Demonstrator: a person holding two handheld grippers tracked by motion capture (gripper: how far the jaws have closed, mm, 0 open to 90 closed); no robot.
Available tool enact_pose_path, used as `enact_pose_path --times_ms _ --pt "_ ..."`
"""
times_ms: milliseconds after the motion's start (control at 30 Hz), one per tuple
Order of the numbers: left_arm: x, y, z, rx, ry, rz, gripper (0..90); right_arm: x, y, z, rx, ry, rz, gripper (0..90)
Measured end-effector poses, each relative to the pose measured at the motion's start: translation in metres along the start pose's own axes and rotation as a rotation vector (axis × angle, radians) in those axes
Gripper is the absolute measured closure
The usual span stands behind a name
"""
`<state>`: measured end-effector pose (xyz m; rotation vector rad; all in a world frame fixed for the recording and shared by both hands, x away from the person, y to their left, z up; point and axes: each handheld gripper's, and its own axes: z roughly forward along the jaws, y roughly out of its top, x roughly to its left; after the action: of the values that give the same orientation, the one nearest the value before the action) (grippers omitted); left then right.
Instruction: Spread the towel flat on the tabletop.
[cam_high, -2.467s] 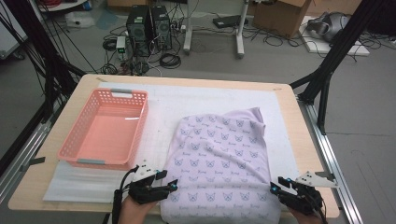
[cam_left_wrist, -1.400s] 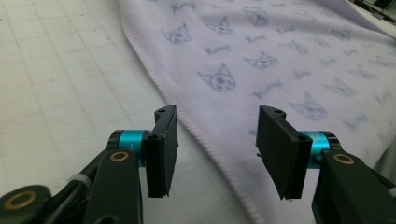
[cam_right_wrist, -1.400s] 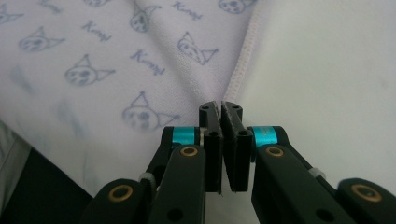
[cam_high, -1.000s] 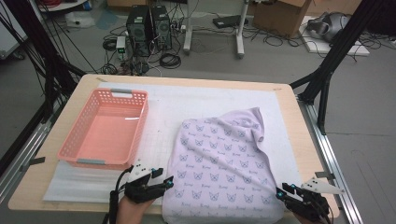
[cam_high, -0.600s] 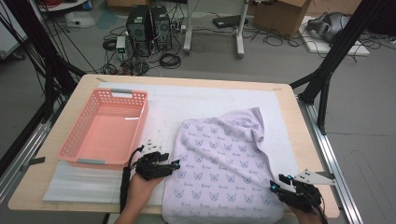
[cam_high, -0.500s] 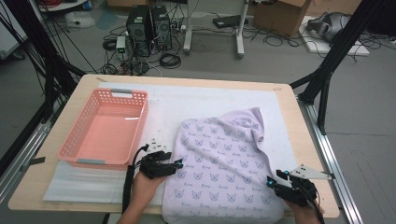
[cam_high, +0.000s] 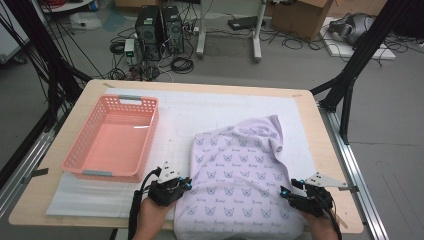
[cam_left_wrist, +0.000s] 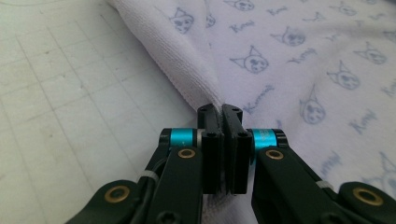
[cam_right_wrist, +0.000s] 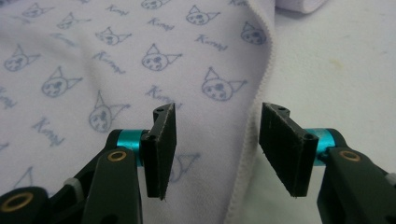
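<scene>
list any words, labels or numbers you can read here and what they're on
"Kuromi", as best it reads: a small script word repeated between the cat-like faces across the lilac towel; the letters are soft, so the spelling is uncertain.
Pink basket: no text.
White mat: grid lines, no text.
Background boxes: too blurred to read.

Even, soft overhead light fills the high view, leaving only faint shadows along the near wall of the pink plastic lattice basket (cam_high: 112, 142) and a small glare streak on its floor. The whole view is slightly soft and grainy. In both gripper views the lilac cat-print cloth (cam_left_wrist: 299, 60) blurs toward the top edge, away from the basket-sharp foreground.
</scene>
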<state>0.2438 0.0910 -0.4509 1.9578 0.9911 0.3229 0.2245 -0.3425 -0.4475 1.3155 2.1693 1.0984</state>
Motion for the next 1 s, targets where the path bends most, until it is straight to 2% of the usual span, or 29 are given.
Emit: enact_pose_path --times_ms 100,133,167,200,233,267,533,733,800,867,900,933,1000 --pt "-0.001 -0.005 -0.008 -0.008 -0.017 -0.002 86.4 0.002 0.001 0.006 0.031 -0.013 -0.010 51.1" --pt "-0.002 -0.008 -0.012 -0.009 -0.031 -0.005 86.4 0.003 0.001 0.006 0.031 -0.024 -0.014 55.3" --pt "-0.003 -0.010 -0.014 -0.012 -0.039 -0.008 86.4 0.002 0.001 0.005 0.032 -0.028 -0.009 64.4" --pt "-0.003 -0.010 -0.014 -0.012 -0.039 -0.008 86.4 0.002 0.001 0.005 0.032 -0.028 -0.009 64.4" --pt "-0.005 -0.014 -0.019 -0.013 -0.053 -0.008 86.4 -0.001 0.000 0.001 0.044 0.010 0.011 80.7" --pt "-0.005 -0.014 -0.019 -0.013 -0.053 -0.008 86.4 -0.001 -0.002 -0.001 0.047 0.023 0.023 82.8" --pt "-0.013 -0.034 -0.036 -0.021 -0.110 -0.022 86.2 0.006 -0.014 -0.023 0.083 0.076 0.017 83.8" --pt "-0.019 -0.038 -0.041 -0.018 -0.134 -0.015 85.1 0.008 -0.025 -0.035 0.092 0.089 0.033 83.9" --pt "-0.020 -0.039 -0.041 -0.021 -0.143 -0.018 77.9 0.007 -0.028 -0.039 0.099 0.088 0.043 83.8" --pt "-0.020 -0.038 -0.041 -0.031 -0.158 -0.029 64.2 0.007 -0.029 -0.042 0.107 0.079 0.052 83.5" --pt "-0.019 -0.037 -0.041 -0.042 -0.156 -0.033 64.2 0.007 -0.029 -0.042 0.107 0.079 0.052 83.5" --pt "-0.018 -0.034 -0.040 -0.064 -0.143 -0.035 54.3 0.007 -0.029 -0.044 0.103 0.063 0.045 77.4" --pt "-0.012 -0.029 -0.037 -0.079 -0.134 -0.045 49.9 0.005 -0.027 -0.045 0.062 0.052 0.059 66.7"
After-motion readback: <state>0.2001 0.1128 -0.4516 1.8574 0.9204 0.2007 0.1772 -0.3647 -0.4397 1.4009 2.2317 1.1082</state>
